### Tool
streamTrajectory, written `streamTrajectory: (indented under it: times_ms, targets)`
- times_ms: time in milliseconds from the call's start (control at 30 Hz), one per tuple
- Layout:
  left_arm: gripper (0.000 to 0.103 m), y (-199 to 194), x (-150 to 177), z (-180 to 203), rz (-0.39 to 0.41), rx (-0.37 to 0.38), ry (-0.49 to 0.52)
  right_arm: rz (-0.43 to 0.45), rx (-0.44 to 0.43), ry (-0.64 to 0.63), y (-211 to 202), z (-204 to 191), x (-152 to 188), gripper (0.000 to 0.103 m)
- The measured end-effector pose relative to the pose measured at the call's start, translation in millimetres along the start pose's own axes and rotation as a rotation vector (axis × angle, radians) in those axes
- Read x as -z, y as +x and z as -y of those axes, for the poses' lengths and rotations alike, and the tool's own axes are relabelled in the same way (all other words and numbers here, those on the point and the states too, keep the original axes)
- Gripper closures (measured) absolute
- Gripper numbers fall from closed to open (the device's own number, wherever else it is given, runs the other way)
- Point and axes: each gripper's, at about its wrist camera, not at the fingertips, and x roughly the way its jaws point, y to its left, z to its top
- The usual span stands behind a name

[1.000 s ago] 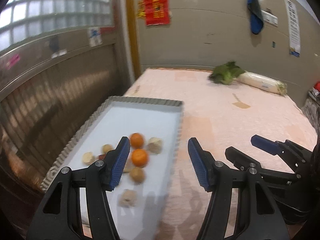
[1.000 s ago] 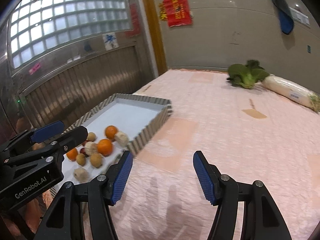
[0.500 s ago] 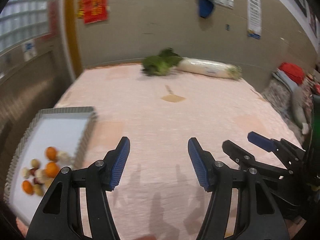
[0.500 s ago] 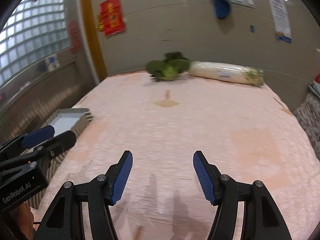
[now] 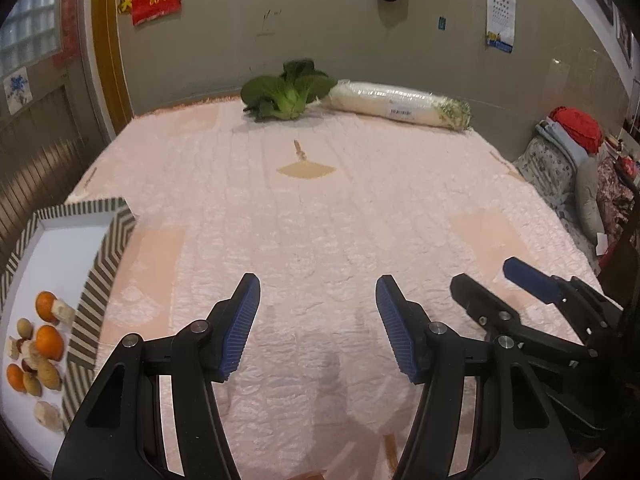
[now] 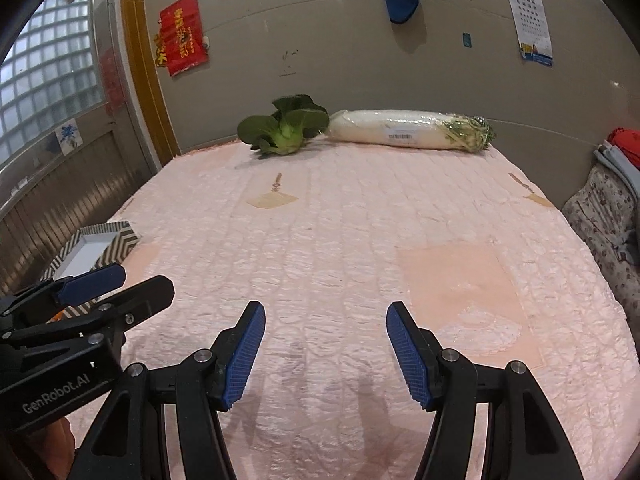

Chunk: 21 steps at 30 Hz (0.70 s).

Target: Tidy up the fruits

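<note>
While both grippers hang over the pink quilted tabletop (image 5: 320,208), neither carries anything — the left gripper (image 5: 318,322) has its blue pads standing apart with only bare cloth showing between them, and the right gripper (image 6: 325,350) is the same, jaws parted and empty. In the left wrist view the right gripper appears at the right edge, beside the left one and level with it; in the right wrist view the left gripper shows at the lower left, partly covering the tray.

The fruits (image 5: 38,354) lie in a striped tray (image 5: 98,276) with a white floor, set at the left edge of the table near its front. They sit bunched in the tray's near end: several small oranges (image 5: 50,343) mixed with pale brown and whitish pieces that are too small to name. The far end of the tray is bare white.

Along the far edge of the table, against the wall, a leafy green vegetable (image 5: 286,90) lies just beside a long white radish in clear wrap (image 5: 396,103) — its leafy tip points to the right. A tan fan-shaped patch (image 5: 306,169) marks the cloth between the greens and the grippers.
</note>
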Motion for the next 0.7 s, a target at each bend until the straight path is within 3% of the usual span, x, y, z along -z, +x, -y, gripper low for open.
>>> streamTrajectory:
  times_ms: [500,700]
  targets:
    - [0.042,48.5,14.6,-18.8,-0.127,-0.042,-0.072,-0.087,0.094,0.031,34.7,13.0,0.4,0.042]
    - [0.042,52.6,17.1,-17.3,-0.133,-0.053,-0.066,-0.102,0.121,0.012,42.6,12.8,1.0,0.042]
